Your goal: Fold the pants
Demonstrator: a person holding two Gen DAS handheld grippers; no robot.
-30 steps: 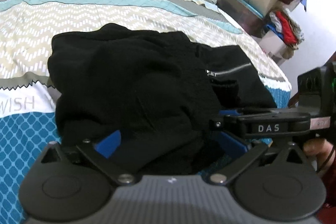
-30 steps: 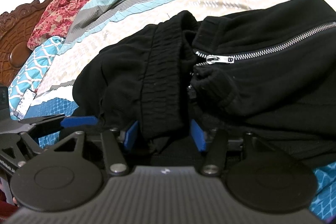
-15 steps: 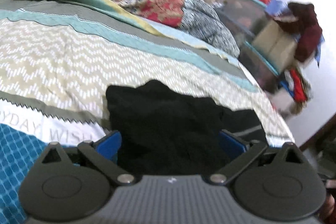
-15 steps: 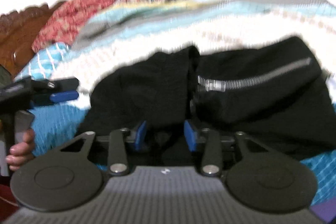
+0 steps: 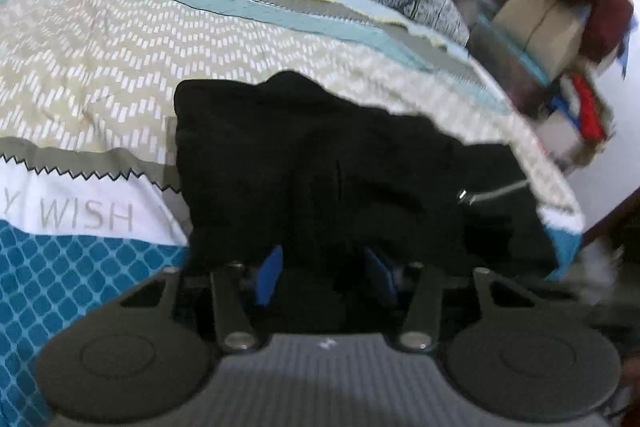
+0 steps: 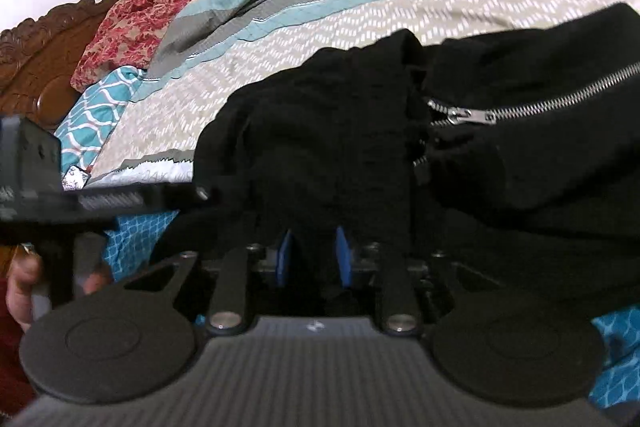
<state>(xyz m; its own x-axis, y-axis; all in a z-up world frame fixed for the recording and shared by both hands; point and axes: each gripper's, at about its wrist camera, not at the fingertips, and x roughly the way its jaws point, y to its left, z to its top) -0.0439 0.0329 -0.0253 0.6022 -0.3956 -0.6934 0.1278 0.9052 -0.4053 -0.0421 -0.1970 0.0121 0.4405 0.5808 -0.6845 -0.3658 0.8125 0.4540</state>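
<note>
Left wrist view: black pants lie bunched on a patterned bedspread, with both grippers closing on the near edge.

Black fabric sits between the blue pads of the left gripper, whose jaws are closing; whether the pads already press the cloth cannot be told. From the right wrist view, the right gripper is narrower, also closing, with a fold of the pants between its blue pads. A silver zipper runs across the garment to the right. At left, a hand holds the other gripper's handle beside a carved wooden headboard.
</note>
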